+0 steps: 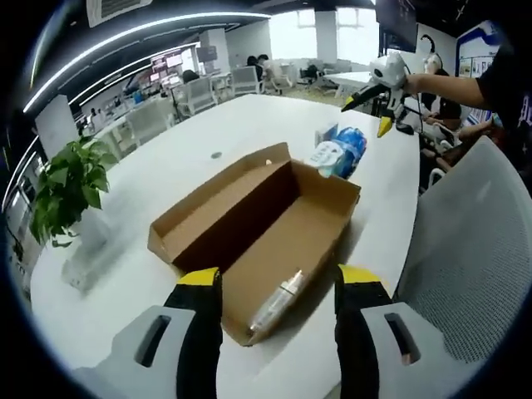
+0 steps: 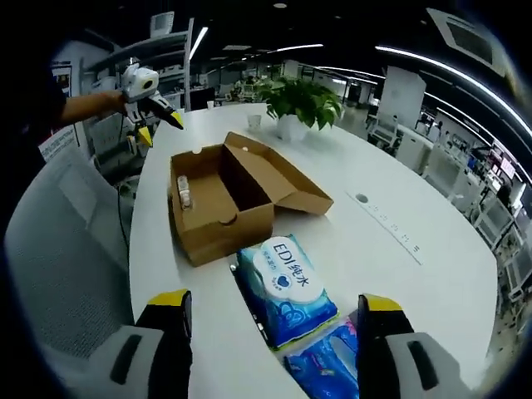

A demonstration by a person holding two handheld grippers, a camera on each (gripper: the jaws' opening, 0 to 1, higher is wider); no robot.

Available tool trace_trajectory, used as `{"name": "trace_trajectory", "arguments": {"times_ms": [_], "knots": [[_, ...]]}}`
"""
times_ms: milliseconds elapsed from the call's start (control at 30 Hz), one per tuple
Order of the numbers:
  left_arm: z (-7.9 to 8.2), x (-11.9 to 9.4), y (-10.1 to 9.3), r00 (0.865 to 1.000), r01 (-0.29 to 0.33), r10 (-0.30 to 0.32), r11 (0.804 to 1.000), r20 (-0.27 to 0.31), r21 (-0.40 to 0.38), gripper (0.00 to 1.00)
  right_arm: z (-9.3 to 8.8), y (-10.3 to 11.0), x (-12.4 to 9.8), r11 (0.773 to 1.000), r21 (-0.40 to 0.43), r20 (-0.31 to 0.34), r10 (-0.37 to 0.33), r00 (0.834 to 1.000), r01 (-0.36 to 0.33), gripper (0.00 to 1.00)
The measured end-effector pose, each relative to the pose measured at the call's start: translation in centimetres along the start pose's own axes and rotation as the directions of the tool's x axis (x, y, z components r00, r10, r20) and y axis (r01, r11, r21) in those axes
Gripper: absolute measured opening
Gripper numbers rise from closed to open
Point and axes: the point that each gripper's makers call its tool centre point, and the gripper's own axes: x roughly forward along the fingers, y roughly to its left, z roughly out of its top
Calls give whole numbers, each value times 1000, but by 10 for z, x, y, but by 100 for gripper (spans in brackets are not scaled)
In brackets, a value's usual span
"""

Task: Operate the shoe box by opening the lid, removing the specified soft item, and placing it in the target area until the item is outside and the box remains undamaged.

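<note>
You're working over a white table [image 2: 432, 208] with bare room around the open shoe box [image 1: 274, 224]. Beside it are lying tissue packs [image 2: 283, 287], one reading "EDI". Your left gripper [image 1: 278, 287] and right gripper [image 2: 270, 320] are hovering spread, holding nothing.

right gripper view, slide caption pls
Open right gripper above tissue packs on the white table, beside the opened shoe box.

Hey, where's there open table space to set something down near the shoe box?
Bare table stretches beyond the shoe box, between its open lid, the potted plant and the inset cable strip. It is crowded at the box's end, where two tissue packs lie close together.
</note>
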Motion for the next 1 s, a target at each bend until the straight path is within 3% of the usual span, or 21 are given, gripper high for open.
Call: {"name": "trace_trajectory", "arguments": {"times_ms": [267, 567, 767, 1000], "knots": [[-1, 16, 11, 997, 45, -42, 998, -65, 50, 47, 7, 13, 2, 999, 35, 33, -4, 999, 3, 94], [-13, 42, 15, 977, 135, -112, 983, -180, 122, 46, 20, 32, 6, 998, 69, 78, -17, 997, 12, 99], [-24, 54, 15, 956, 190, -143, 967, -254, 171, 46, 25, 51, 10, 997, 72, 90, -3, 996, -3, 99], [-41, 68, 12, 920, 263, -175, 940, -350, 219, 44, 27, 69, 15, 997, 75, 96, 12, 995, -19, 99]]}}
